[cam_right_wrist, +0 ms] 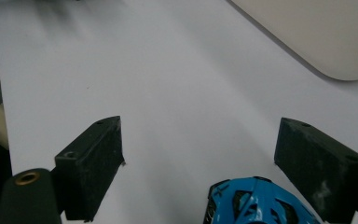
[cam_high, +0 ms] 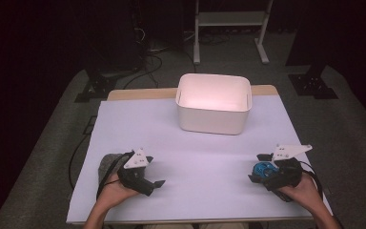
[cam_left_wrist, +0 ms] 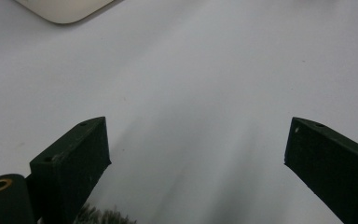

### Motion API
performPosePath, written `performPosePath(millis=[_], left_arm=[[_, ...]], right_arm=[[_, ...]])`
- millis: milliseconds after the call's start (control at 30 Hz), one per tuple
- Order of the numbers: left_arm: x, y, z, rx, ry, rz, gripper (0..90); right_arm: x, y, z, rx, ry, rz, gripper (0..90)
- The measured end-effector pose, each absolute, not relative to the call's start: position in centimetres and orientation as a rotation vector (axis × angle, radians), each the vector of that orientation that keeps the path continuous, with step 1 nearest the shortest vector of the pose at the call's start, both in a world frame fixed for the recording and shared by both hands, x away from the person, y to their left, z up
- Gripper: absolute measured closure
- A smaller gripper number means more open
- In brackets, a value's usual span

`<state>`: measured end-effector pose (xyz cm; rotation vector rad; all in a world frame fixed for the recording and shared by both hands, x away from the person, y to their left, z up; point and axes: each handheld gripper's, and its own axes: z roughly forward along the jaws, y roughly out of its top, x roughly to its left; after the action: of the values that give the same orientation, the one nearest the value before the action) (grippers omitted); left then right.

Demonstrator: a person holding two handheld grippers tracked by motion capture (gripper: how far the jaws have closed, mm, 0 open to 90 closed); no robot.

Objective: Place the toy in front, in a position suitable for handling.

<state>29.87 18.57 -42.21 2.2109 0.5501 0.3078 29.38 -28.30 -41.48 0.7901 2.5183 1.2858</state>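
Jaws of my left gripper (cam_high: pixel 156 183) and right gripper (cam_high: pixel 257 168) gape, gripping nothing; blue toy (cam_right_wrist: pixel 256 203), grey cloth (cam_high: pixel 108 163), white bin (cam_high: pixel 214 102): I read no lettering.

Two black hand-held grippers are being shown: the left hand-held gripper (cam_high: pixel 158 183) and right hand-held gripper (cam_high: pixel 255 168) are each being topped by a grey three-cornered plate, with black cables trailing; a brass-ringed hole is being seen beside each jaw.

White bin (cam_high: pixel 214 110) sits at upper centre of the white table (cam_high: pixel 195 157). Left gripper (cam_high: pixel 158 183) lies lower left beside a grey object (cam_high: pixel 107 164); right gripper (cam_high: pixel 257 167), lower right, adjoins a blue object (cam_high: pixel 264 170).
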Motion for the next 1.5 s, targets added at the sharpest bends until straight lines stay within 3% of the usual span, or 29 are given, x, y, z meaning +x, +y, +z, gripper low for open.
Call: performPosePath(millis=[400,1500], left_arm=[[29.8,18.4,-42.3,2.216,0.540,0.294,5.7],[29.8,18.1,-42.5,2.239,0.518,0.271,5.7]], right_arm=[[29.4,-30.8,-41.5,0.884,2.481,1.263,14.0],[28.7,-32.4,-44.4,1.019,2.555,0.986,13.8]])
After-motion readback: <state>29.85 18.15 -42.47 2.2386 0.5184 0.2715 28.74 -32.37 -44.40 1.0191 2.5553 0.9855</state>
